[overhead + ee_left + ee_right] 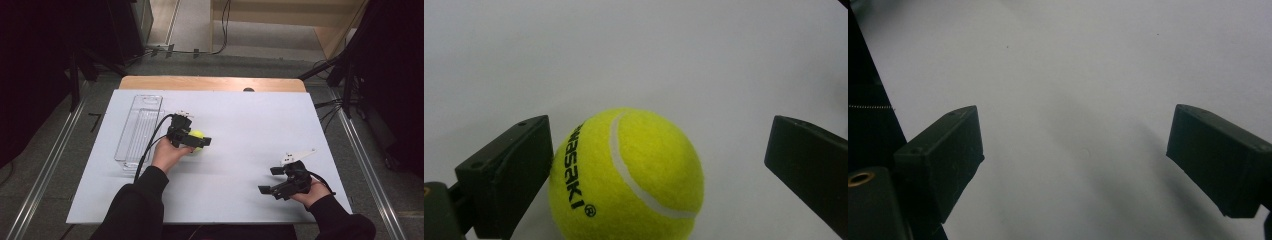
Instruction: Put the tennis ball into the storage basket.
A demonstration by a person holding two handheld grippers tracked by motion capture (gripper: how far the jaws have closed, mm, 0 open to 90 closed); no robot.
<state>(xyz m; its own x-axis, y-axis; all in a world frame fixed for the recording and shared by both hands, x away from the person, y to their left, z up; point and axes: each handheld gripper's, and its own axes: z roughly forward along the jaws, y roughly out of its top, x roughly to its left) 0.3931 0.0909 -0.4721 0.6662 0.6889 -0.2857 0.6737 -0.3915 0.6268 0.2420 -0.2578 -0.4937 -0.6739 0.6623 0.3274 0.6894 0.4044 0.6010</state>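
A yellow tennis ball with black lettering rests on the white tabletop, left of centre. My left gripper is open around the ball. In the left gripper view the ball sits between the jaws, against the left jaw, with a wide gap to the right jaw; the left gripper points down at the table. My right gripper rests near the front right of the table, open. In the right gripper view nothing but bare white surface lies between the jaws of the right gripper.
A clear plastic tray, long and narrow, lies at the left of the table, just beside my left hand. The wooden table edge shows at the back. Black stands and cables are on the floor around the table.
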